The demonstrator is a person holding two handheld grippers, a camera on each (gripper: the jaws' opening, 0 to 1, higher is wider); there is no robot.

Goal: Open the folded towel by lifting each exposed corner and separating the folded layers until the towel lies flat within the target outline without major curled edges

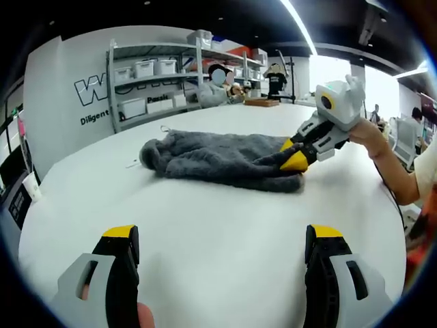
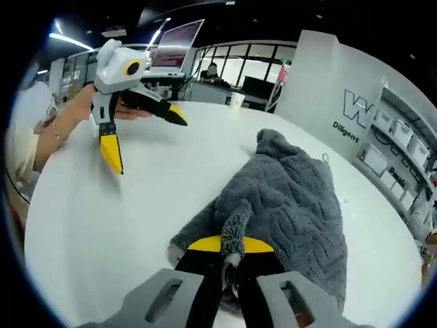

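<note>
Grey towel being pinched at one edge on the white tabletop [image 1: 225,225].

The crumpled towel [image 1: 218,158] is being gripped by the right tool [image 2: 229,249], its jaws closed on a fold. The left tool [image 2: 143,133] is being held wide open above the tabletop, well apart. On the wall [image 2: 321,75], "W" and "Diligent" are being shown, partly cut off.

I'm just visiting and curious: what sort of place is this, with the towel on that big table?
Probably a lab or workshop. A grey towel lies on a large white table, metal shelving with storage bins lines a lettered wall, and there are desks with monitors behind.
</note>
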